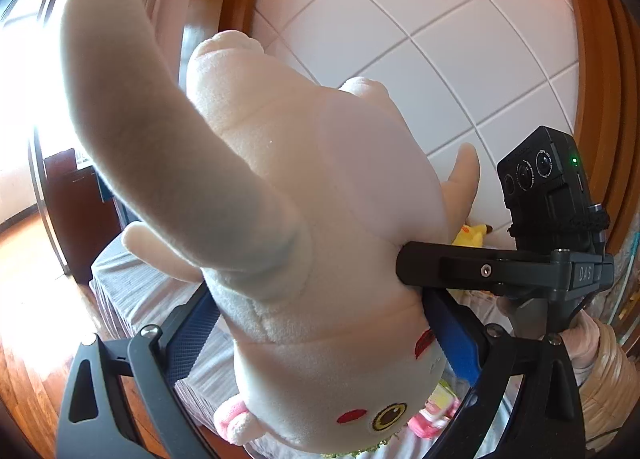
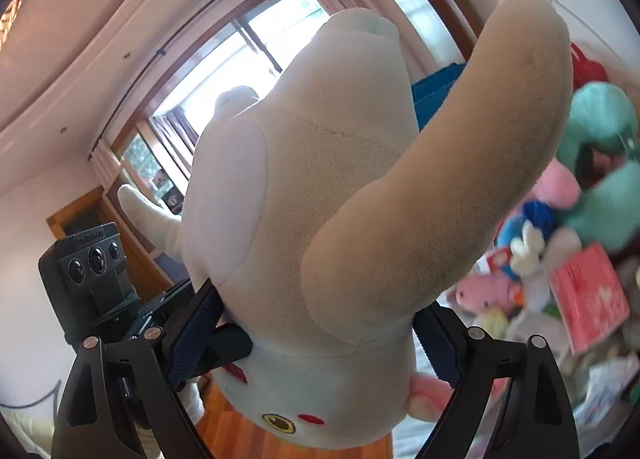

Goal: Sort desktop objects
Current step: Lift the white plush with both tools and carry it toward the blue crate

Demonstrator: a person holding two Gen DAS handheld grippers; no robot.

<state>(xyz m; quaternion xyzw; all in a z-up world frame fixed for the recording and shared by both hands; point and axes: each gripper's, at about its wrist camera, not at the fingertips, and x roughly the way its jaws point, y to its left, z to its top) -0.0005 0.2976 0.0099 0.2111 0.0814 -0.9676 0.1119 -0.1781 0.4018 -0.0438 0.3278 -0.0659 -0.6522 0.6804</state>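
Note:
A big white plush toy (image 1: 320, 187) with long cream ears, yellow eyes and red cheek marks hangs head-down, gripped from two sides. In the left wrist view my left gripper (image 1: 320, 311) is shut on its neck, with a blue pad (image 1: 192, 327) pressed into each side. The right gripper's black finger (image 1: 424, 267) digs into the toy from the right. In the right wrist view my right gripper (image 2: 316, 323) is shut wide on the same plush toy (image 2: 320, 199). The left gripper's finger (image 2: 228, 343) pushes in from the lower left there.
Below the toy lies a bed with a grey striped sheet (image 1: 132, 291), bearing a yellow plush (image 1: 474, 235) near a white padded headboard (image 1: 440, 59). Several soft toys (image 2: 536, 251) and a pink box (image 2: 588, 295) are piled at right. Wooden floor (image 1: 24, 279) runs left.

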